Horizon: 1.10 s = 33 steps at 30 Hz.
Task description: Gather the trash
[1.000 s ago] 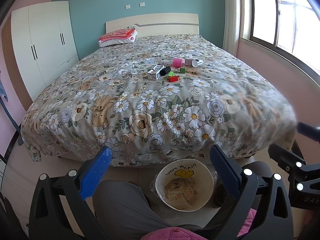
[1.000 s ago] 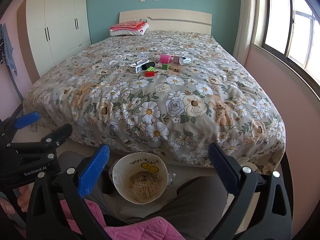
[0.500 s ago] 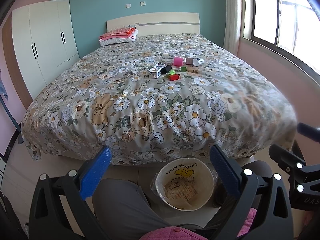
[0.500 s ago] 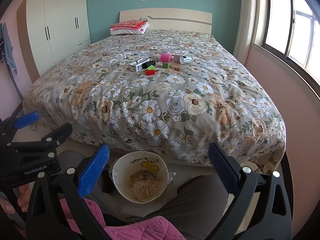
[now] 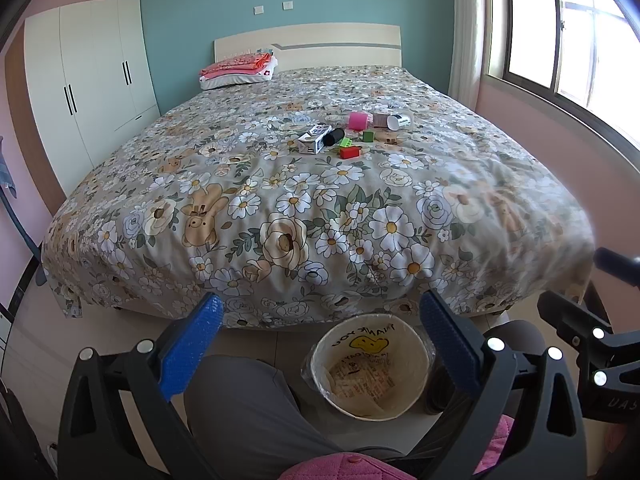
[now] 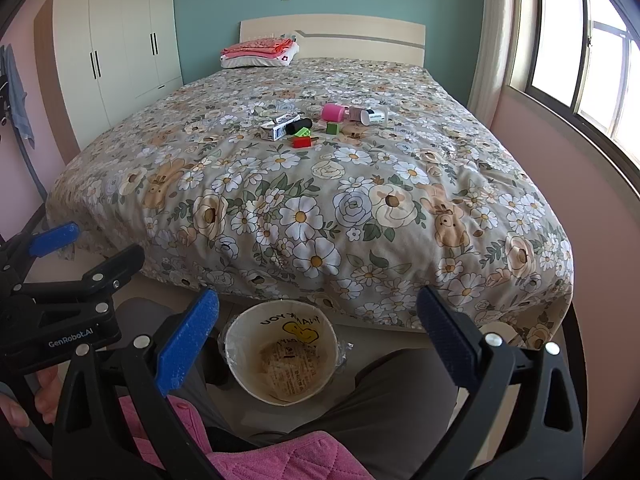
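A cluster of small items lies mid-bed: a white carton (image 5: 314, 141) (image 6: 277, 127), a black cylinder (image 5: 333, 136), a pink cup (image 5: 357, 120) (image 6: 333, 112), a red block (image 5: 349, 153) (image 6: 301, 142), green blocks (image 5: 368, 136) and a white bottle (image 5: 399, 121). A cream waste bin (image 5: 372, 368) (image 6: 280, 356) with a plastic liner stands on the floor at the bed's foot, between my knees. My left gripper (image 5: 320, 344) and right gripper (image 6: 316, 340) are both open and empty, held low above the bin, far from the items.
The floral bed (image 5: 320, 208) fills the middle. A white wardrobe (image 5: 88, 80) stands on the left. A window (image 5: 568, 32) and pink wall are on the right. Folded pink bedding (image 5: 240, 70) lies by the headboard. The left gripper's body shows at the right wrist view's left edge.
Both views have tilted slightly, so the bed and items sit a little lower in the frames. Both grippers stay open and empty.
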Motion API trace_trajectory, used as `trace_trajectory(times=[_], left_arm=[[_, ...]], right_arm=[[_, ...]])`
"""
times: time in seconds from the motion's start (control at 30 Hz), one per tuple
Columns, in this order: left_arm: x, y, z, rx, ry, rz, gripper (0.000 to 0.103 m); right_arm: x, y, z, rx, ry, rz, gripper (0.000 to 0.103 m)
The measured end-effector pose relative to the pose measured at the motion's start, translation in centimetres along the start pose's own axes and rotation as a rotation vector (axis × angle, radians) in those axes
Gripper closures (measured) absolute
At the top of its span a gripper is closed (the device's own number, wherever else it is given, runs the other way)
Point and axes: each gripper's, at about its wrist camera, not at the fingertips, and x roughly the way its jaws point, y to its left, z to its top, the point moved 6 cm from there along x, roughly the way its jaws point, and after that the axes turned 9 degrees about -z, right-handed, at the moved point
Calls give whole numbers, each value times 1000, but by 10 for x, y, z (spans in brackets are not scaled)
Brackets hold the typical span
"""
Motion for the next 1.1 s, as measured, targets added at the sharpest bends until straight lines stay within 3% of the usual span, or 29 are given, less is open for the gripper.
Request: trace_trajectory(times=[0.47,0.8,1.1], left_arm=[[8,6,0,-6,-3,11,3],[35,23,54,-40,-18,-3,3],[87,40,113,-32,-3,4,3]], right_arm=[[7,3,2,-12,0,-1,6],[31,3,49,-48,-21,-19,6],[72,2,102,-80,-34,8,6]])
